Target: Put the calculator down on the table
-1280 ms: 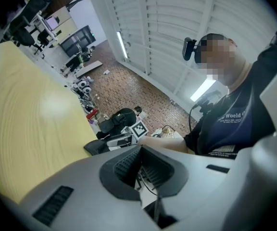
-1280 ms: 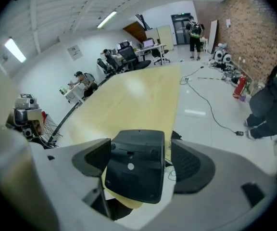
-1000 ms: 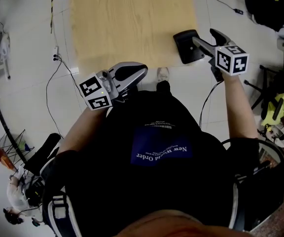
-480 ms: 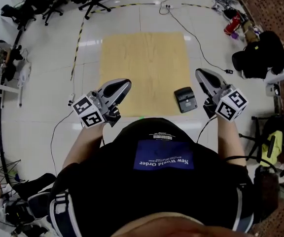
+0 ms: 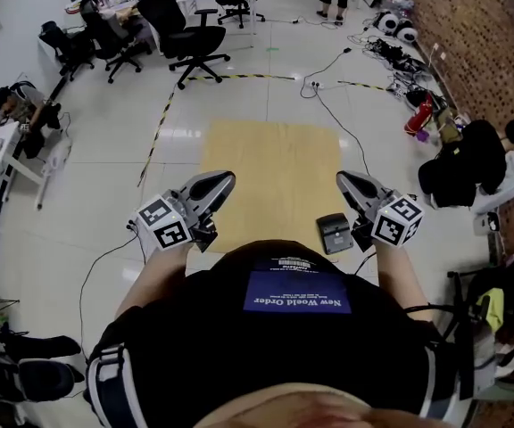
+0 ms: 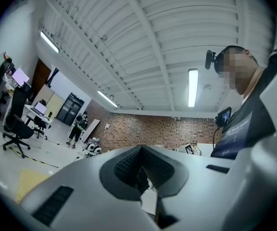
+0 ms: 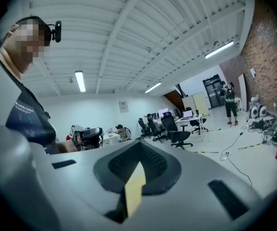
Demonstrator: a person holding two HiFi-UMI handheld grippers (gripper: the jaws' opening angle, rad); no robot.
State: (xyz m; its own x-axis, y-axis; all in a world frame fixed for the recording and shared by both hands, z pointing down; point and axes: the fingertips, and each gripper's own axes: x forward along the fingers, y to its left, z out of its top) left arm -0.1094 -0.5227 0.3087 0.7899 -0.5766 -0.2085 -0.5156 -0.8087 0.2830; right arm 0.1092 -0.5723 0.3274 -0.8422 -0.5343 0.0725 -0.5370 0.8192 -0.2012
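So the calculator (image 5: pixel 335 234) is lying flat on the table (image 5: pixel 270 163), a dark little slab near the right corner on the person's side. Neither gripper is touching it.

The right gripper (image 5: pixel 344 179) is over the table's right edge, pointing away from the person. Its marker cube (image 5: pixel 397 221) is just to the right of the calculator in the head view. In the right gripper view the jaws are pressed together with nothing between them. All you see is a thin sliver of pale yellow through the slit lower down.

Same deal with the left gripper (image 5: pixel 224 182). It's over the left edge of the table, angled in toward the middle, with its marker cube (image 5: pixel 163 224) back by the person's arm. In the left gripper view the jaws are closed on each other and empty.

The table itself is light wood and has nothing else on it that I can see. Around it there's a pale glossy floor with cables (image 5: pixel 342 105) trailing across it, and a black office chair (image 5: pixel 186 25) further back. A brick wall (image 5: pixel 498 52) runs along the right side.
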